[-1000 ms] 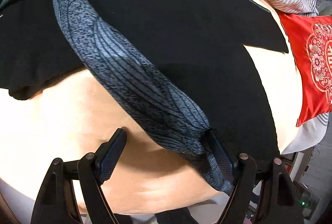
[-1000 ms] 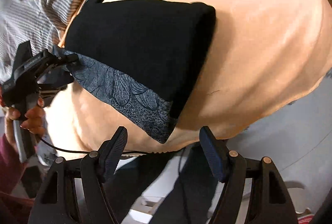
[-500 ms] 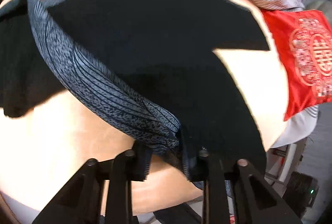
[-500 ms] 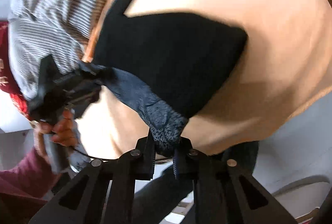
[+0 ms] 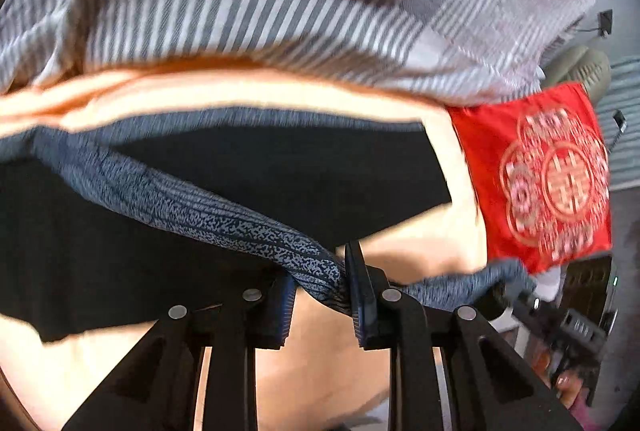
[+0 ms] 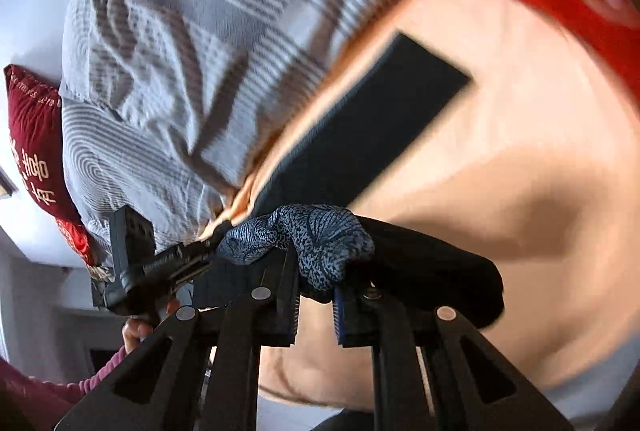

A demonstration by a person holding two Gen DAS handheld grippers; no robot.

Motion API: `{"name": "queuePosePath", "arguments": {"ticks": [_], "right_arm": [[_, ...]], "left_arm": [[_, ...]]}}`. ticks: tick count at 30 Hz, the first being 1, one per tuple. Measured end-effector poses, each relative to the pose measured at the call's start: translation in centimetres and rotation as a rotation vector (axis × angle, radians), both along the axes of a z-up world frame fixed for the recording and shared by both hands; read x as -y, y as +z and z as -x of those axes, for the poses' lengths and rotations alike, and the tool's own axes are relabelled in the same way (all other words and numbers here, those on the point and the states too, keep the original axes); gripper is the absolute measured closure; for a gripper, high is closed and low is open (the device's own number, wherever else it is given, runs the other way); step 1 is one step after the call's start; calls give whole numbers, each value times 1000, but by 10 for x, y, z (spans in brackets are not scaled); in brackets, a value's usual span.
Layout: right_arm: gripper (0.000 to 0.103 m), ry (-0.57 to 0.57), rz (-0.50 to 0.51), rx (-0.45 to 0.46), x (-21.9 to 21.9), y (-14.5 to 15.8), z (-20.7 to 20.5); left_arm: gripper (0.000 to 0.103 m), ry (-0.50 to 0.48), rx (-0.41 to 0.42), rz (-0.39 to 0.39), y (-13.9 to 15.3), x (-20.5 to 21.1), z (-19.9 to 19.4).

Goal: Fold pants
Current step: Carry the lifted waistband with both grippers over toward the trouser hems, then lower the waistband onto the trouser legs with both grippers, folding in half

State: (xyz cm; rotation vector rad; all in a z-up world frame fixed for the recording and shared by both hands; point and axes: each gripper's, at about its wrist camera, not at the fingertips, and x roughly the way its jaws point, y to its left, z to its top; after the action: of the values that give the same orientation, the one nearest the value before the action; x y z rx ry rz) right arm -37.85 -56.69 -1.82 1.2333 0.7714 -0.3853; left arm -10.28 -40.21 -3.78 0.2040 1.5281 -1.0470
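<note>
Vs 1 s ago: both sets of fingers were spread wide with the patterned waistband lying loose by them; now both are clenched on it, and both views have swung up toward the striped duvet [image 5: 248,11].

Left gripper [image 5: 320,295]: fingers pinch the blue-grey patterned waistband [image 5: 208,209], which runs up-left from the pinch across the black pants [image 5: 248,171]. A short stretch of band carries on to the right, to the right gripper [image 5: 516,295], seen blurred at the frame edge.

Right gripper [image 6: 316,295]: fingers grip a bunched wad of the same band [image 6: 316,239]; black cloth hangs over the right finger.

Pants lie on the peach bed sheet [image 5: 100,371], one leg stretched flat toward the red pillow [image 5: 552,175].
</note>
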Motion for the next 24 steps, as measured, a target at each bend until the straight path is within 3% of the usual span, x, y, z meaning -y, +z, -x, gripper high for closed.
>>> {"name": "queuePosePath", "arguments": {"ticks": [4, 6, 11, 13, 14, 15, 18, 20, 22, 24], "right_arm": [[89, 67, -23, -18, 68, -23, -37], [89, 89, -64, -64, 103, -48, -61], [88, 164, -120, -143, 141, -100, -99], [87, 181, -134, -179, 147, -114, -108], [87, 173, -144, -188, 149, -119, -109], [87, 162, -164, -180, 152, -124, -109], [84, 139, -183, -163, 160, -124, -108], [74, 95, -135, -178, 169, -111, -103], [36, 47, -42, -204, 174, -92, -95], [35, 59, 36, -215, 172, -72, -90]], "left_arm": [[78, 31, 42, -43, -19, 41, -17], [78, 66, 78, -76, -30, 57, -27], [77, 122, 86, -166, -55, 83, -38], [63, 131, 107, -176, -52, 82, -39], [44, 141, 139, -182, -47, 80, -40], [37, 155, 176, -176, -38, 76, -43], [34, 168, 189, -171, -22, 66, -53], [25, 175, 221, -189, -17, 58, -52], [25, 157, 256, -227, -18, 48, -54], [25, 135, 290, -271, -28, 46, -49]]}}
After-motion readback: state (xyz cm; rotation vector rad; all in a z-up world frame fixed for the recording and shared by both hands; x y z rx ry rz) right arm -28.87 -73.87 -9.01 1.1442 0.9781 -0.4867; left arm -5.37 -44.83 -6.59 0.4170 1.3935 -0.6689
